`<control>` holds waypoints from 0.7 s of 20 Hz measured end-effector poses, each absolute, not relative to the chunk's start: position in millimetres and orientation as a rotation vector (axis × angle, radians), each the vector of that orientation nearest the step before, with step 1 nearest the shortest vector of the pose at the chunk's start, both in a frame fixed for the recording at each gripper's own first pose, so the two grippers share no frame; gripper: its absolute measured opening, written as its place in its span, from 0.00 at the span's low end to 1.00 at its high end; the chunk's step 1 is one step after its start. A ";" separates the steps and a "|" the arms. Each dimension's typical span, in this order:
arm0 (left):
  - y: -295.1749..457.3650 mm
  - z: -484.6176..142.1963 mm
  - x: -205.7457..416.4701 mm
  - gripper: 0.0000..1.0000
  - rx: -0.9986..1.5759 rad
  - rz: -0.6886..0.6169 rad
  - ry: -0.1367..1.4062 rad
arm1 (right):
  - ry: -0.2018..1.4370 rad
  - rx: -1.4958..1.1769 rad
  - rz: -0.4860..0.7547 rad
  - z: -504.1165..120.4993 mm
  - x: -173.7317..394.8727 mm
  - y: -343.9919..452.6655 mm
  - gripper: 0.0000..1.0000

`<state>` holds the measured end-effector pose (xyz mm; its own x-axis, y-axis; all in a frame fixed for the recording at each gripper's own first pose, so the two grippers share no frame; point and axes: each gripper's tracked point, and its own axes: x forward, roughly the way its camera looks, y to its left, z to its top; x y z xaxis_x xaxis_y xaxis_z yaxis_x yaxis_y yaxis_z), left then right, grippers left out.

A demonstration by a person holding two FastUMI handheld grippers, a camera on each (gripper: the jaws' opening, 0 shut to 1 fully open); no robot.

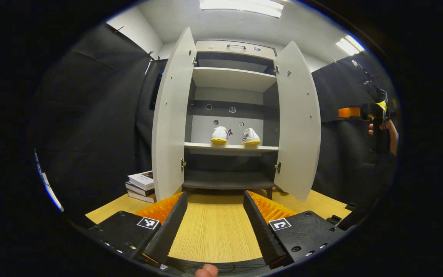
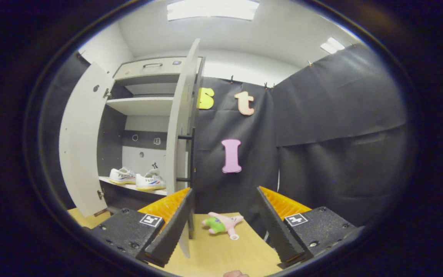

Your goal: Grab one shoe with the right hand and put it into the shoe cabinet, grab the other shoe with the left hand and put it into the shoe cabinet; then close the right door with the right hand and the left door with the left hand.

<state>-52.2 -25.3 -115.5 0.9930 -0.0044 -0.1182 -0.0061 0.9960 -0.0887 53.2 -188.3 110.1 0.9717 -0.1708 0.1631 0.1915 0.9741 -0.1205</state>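
Shoe cabinet: upright on the wooden tabletop, both doors swung open. All places below are given from this cabinet.

Shoes: left shoe and right shoe, a white pair with yellow soles, side by side on the middle shelf. Long axes run front to back; from the left gripper view I judge the rounded ends turned toward the opening, though heel or toe is hard to tell.

Right door: long axis vertical, seen nearly edge-on in the right gripper view, its outer face just ahead of the right gripper. That gripper is nearer and stands spread wide, holding nothing.

Left door: vertical, open, ahead and to the left of the left gripper, which faces the cabinet's middle, jaws wide, empty.

Judgement: shoes stowed; right door closing comes next.

Beside the cabinet: stacked books to its left, a plush toy to its right.
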 end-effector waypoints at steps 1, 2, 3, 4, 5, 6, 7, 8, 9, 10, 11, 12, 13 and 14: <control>-24.9 -115.6 -52.4 0.88 -0.089 0.004 0.120 | -0.149 -0.138 -0.183 116.9 68.0 -190.2 1.00; -23.5 -115.4 -52.2 0.88 -0.088 0.009 0.122 | -0.147 -0.134 -0.191 124.5 82.5 -192.5 1.00; -20.5 -116.4 -52.5 0.88 -0.087 0.020 0.128 | -0.141 -0.129 -0.196 132.0 96.5 -195.8 1.00; -17.1 -118.4 -53.0 0.88 -0.086 0.034 0.135 | -0.142 -0.115 -0.195 139.4 109.1 -197.2 1.00; -12.7 -121.3 -52.8 0.88 -0.087 0.046 0.144 | -0.139 -0.099 -0.193 144.2 119.5 -198.7 1.00; -10.0 -123.6 -54.1 0.88 -0.088 0.056 0.153 | -0.138 -0.086 -0.196 148.5 131.0 -201.3 1.00; -6.3 -126.4 -54.7 0.88 -0.090 0.066 0.161 | -0.137 -0.079 -0.202 151.1 138.2 -204.7 1.00; -3.7 -128.8 -55.0 0.88 -0.089 0.075 0.167 | -0.141 -0.077 -0.205 155.5 144.6 -207.4 1.00; -2.0 -131.7 -54.7 0.88 -0.089 0.081 0.177 | -0.141 -0.080 -0.208 157.4 150.4 -209.9 1.00; -0.5 -135.3 -53.8 0.88 -0.088 0.086 0.186 | -0.141 -0.080 -0.207 158.9 155.2 -210.3 1.00; 0.4 -139.1 -53.7 0.88 -0.087 0.090 0.199 | -0.130 -0.084 -0.211 156.4 159.0 -210.6 1.00; 0.2 -142.4 -53.5 0.88 -0.086 0.091 0.212 | -0.128 -0.082 -0.194 156.0 159.7 -206.8 1.00; -0.9 -143.9 -52.6 0.88 -0.085 0.088 0.219 | -0.123 -0.074 -0.192 155.0 162.2 -205.7 0.96; -2.4 -144.3 -51.2 0.88 -0.085 0.086 0.220 | -0.123 -0.074 -0.194 156.9 161.2 -204.6 0.98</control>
<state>-51.2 -2.4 -144.3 0.9723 0.0760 -0.2212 -0.0946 0.9927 -0.0746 161.2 -204.6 156.9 0.9738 -0.1876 0.1285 0.1966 0.9786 -0.0611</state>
